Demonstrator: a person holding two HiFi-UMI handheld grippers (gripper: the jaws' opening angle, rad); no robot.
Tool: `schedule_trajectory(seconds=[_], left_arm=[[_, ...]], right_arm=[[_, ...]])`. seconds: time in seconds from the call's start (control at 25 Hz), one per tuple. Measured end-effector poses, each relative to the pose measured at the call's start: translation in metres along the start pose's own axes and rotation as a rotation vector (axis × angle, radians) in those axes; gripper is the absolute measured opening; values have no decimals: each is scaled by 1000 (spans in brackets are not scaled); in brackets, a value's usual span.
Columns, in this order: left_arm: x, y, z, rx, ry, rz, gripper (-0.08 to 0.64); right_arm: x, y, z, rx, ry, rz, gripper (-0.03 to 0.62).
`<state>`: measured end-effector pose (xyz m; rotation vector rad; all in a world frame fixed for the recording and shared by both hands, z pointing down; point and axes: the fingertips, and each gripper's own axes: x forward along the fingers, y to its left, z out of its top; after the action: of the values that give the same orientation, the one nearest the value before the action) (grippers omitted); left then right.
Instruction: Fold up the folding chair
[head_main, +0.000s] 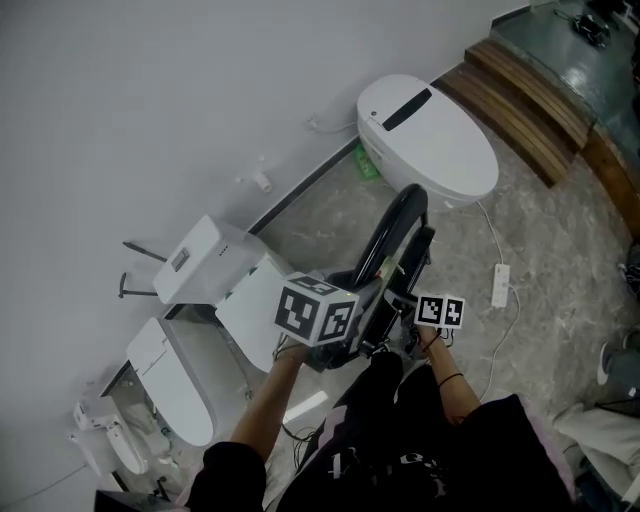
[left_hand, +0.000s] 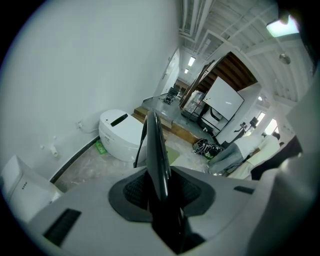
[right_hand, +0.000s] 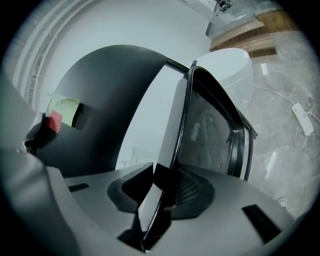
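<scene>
The folding chair (head_main: 396, 236) is black and glossy and stands upright on the stone floor in front of me, its panels close together. In the head view my left gripper (head_main: 352, 338) is at the chair's near left side, under its marker cube. My right gripper (head_main: 404, 306) is at the near right side. In the left gripper view the jaws (left_hand: 160, 192) are shut on a thin black edge of the chair (left_hand: 156, 150). In the right gripper view the jaws (right_hand: 162, 197) press on the chair's black rim (right_hand: 181, 125); a yellow and red sticker shows on the dark panel (right_hand: 100, 115).
A white toilet (head_main: 430, 135) stands just beyond the chair against the wall. A second white toilet (head_main: 185, 385) and a white box (head_main: 205, 262) are to the left. A power strip (head_main: 500, 285) with its cable lies on the floor at right. Wooden steps (head_main: 525, 105) are at the far right.
</scene>
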<state>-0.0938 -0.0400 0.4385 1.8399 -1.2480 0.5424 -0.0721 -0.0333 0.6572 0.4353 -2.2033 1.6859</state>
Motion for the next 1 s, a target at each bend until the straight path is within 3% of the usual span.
schedule_trajectory(seconds=[0.28, 0.44, 0.52, 0.72, 1.0], left_arm=[[-4, 21, -6, 17, 42, -51, 89], [-7, 42, 3, -4, 17, -15, 88], [-7, 45, 4, -9, 12, -6, 89], [-9, 65, 5, -12, 23, 25, 87], [-16, 90, 12, -21, 18, 32, 84]], right_arm=[[17, 10, 5, -33, 65, 87, 112], [10, -1, 55, 72, -93, 125, 112], [13, -7, 79, 140, -118, 161, 112], [44, -5, 94, 38, 43, 114, 86], [63, 2, 98, 163, 112, 88, 64]])
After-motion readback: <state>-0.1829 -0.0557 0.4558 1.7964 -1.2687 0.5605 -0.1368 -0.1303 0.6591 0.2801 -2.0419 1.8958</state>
